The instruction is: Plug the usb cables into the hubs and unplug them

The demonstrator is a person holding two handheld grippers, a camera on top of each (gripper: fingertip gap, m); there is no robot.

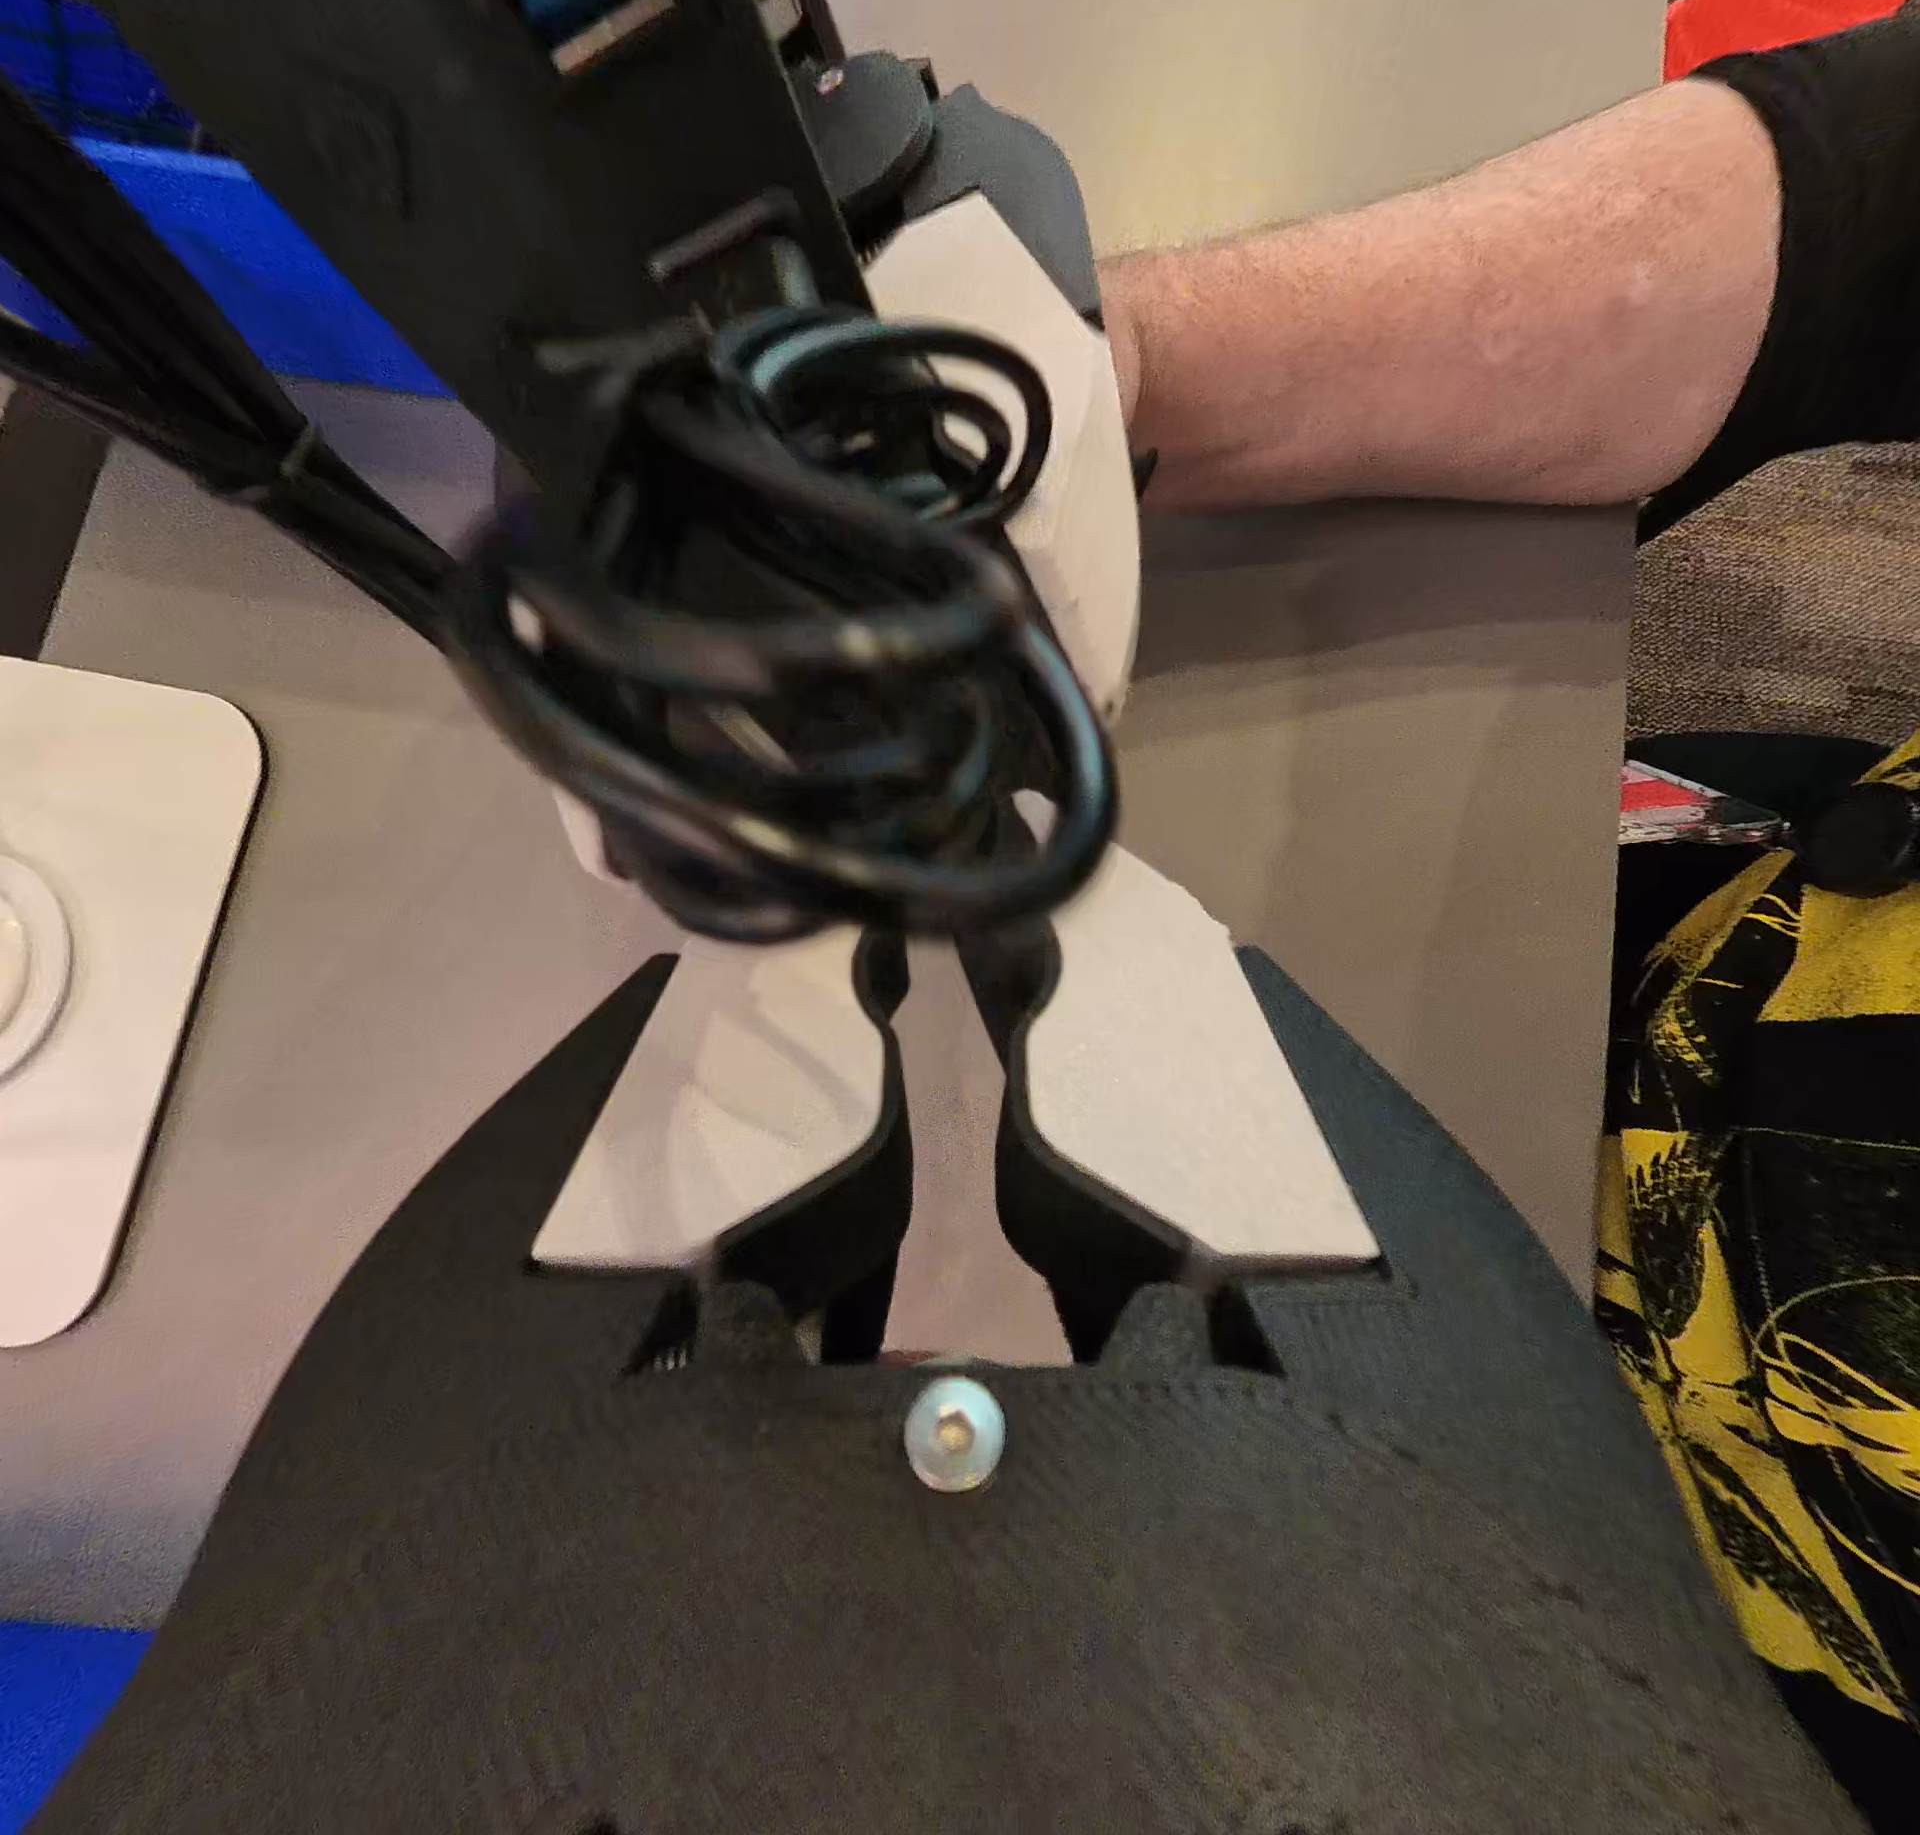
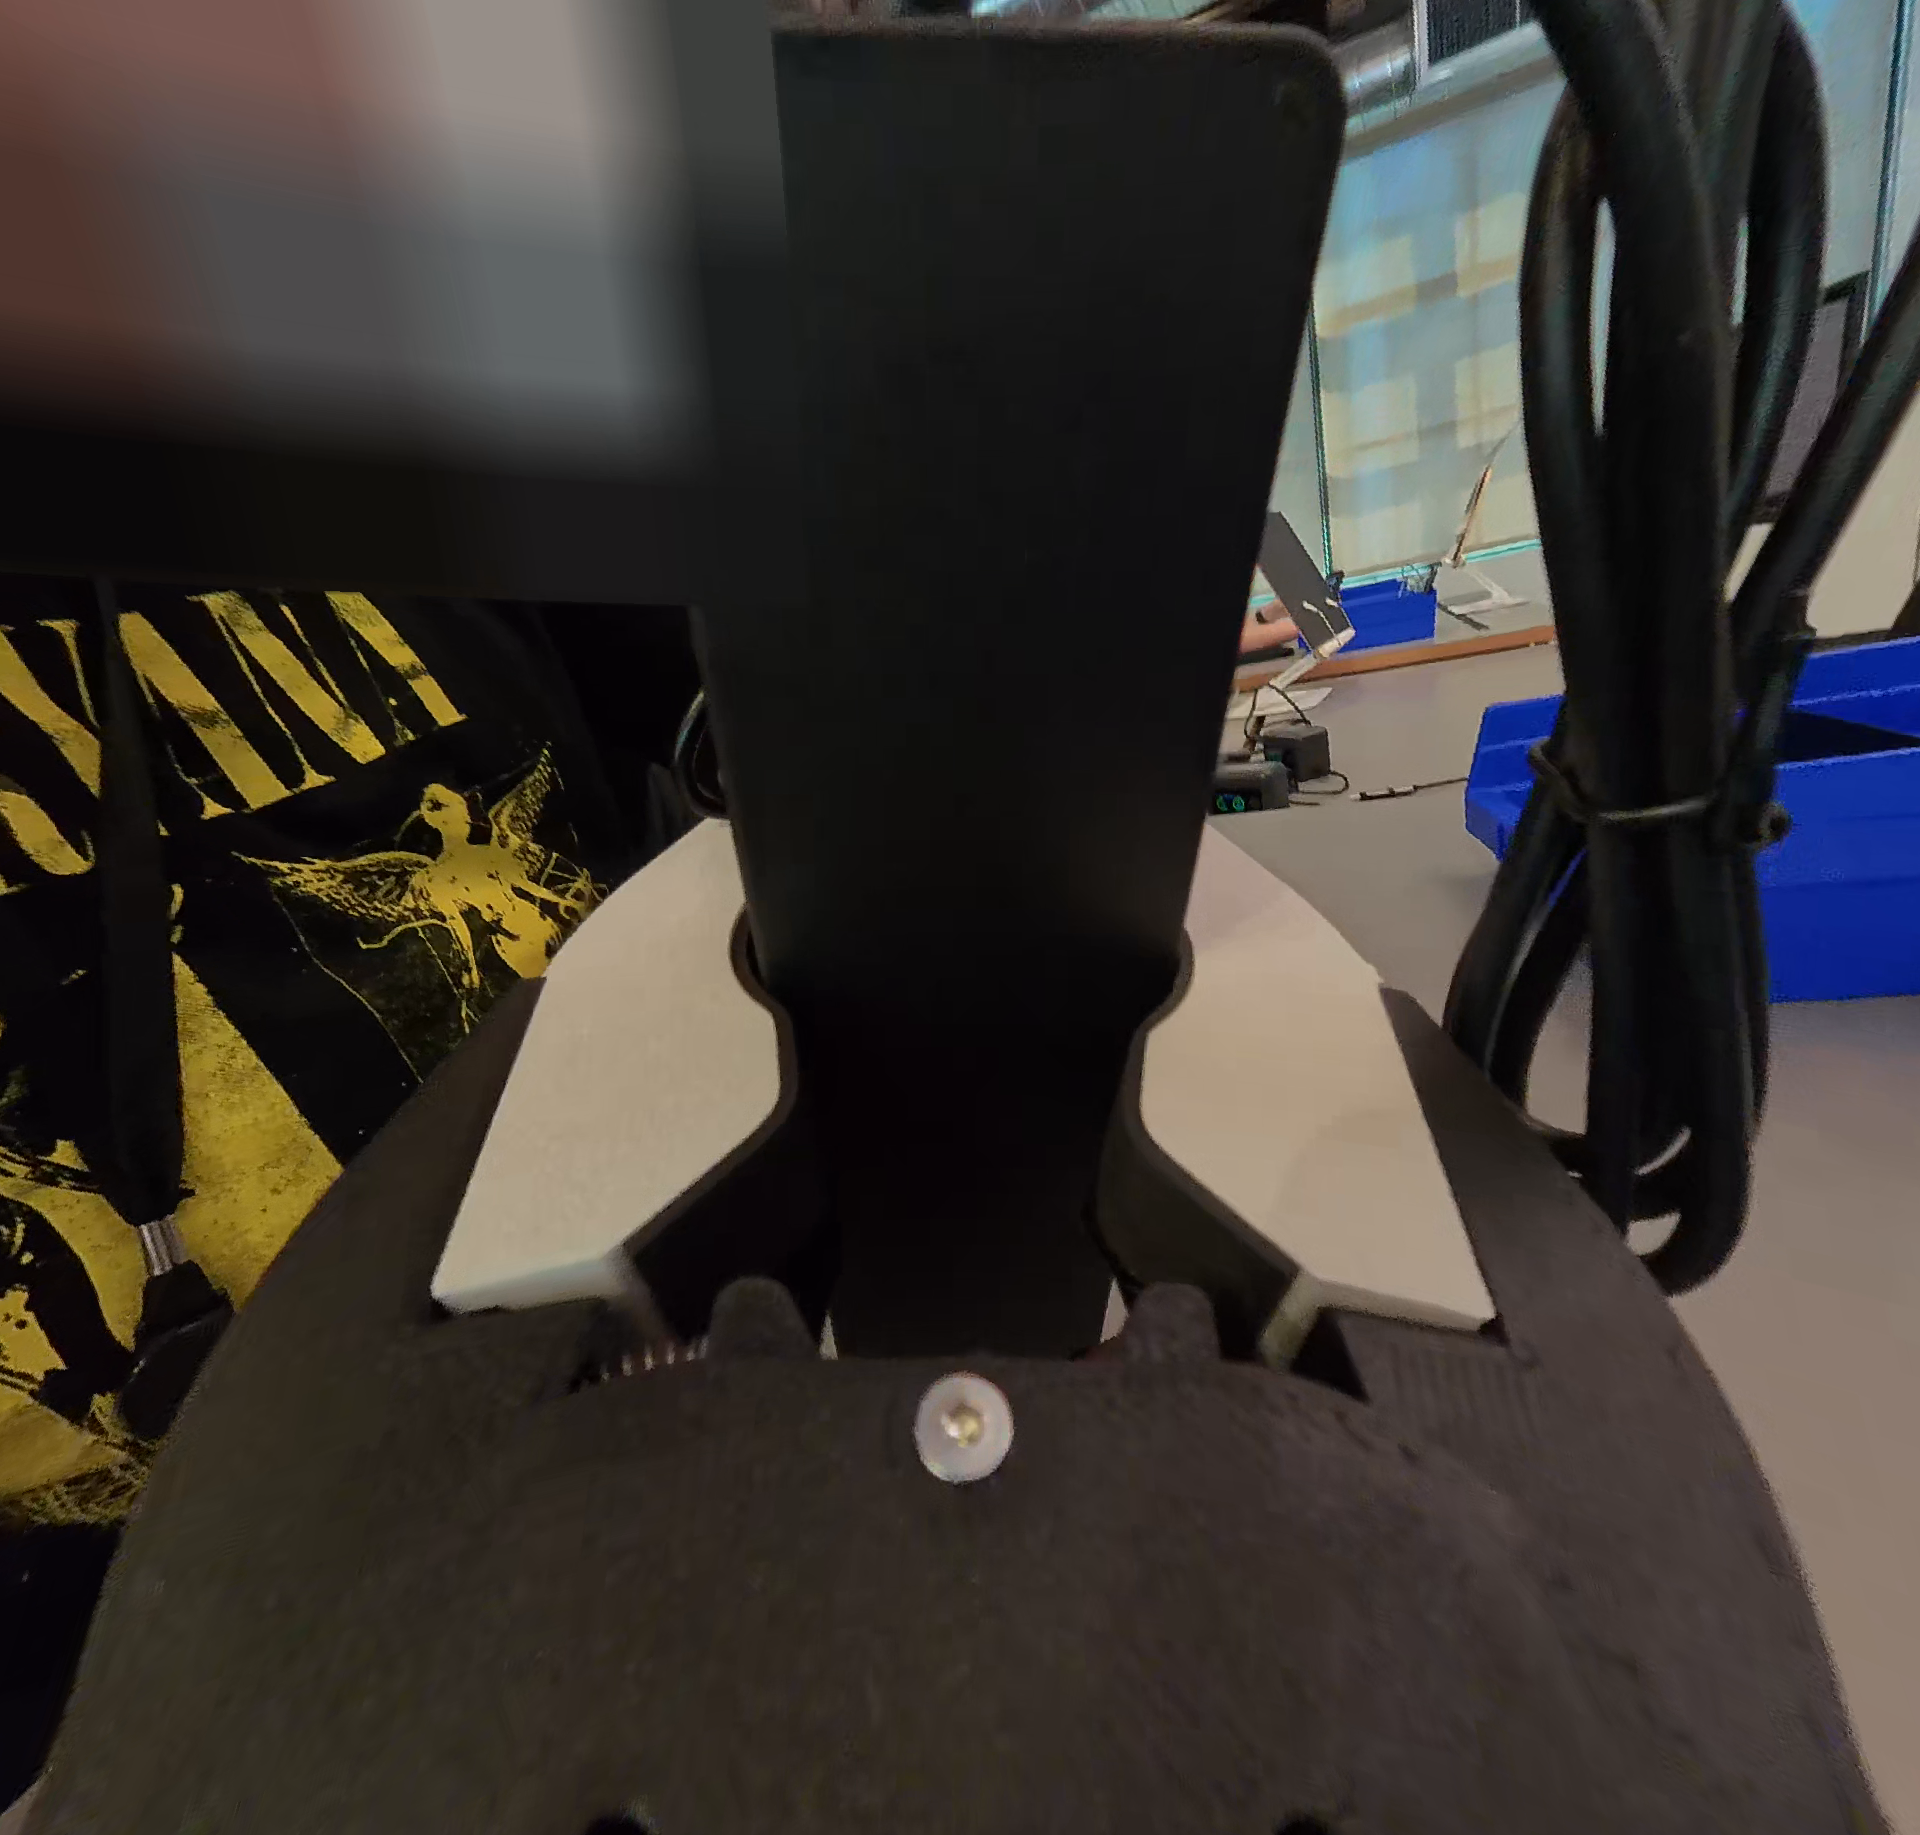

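Gripping the black hub (image 2: 1039, 538) between wide-set fingers, the right gripper (image 2: 961, 954) holds firm; the left gripper (image 1: 961, 912) looks narrowly closed on coiled black cable (image 1: 831, 694), tips hidden.

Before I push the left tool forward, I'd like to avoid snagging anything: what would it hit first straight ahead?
The coiled black cable, bunched right at the left tool tips and hiding them. Behind it come the black hub and the right tool; depth is unclear.
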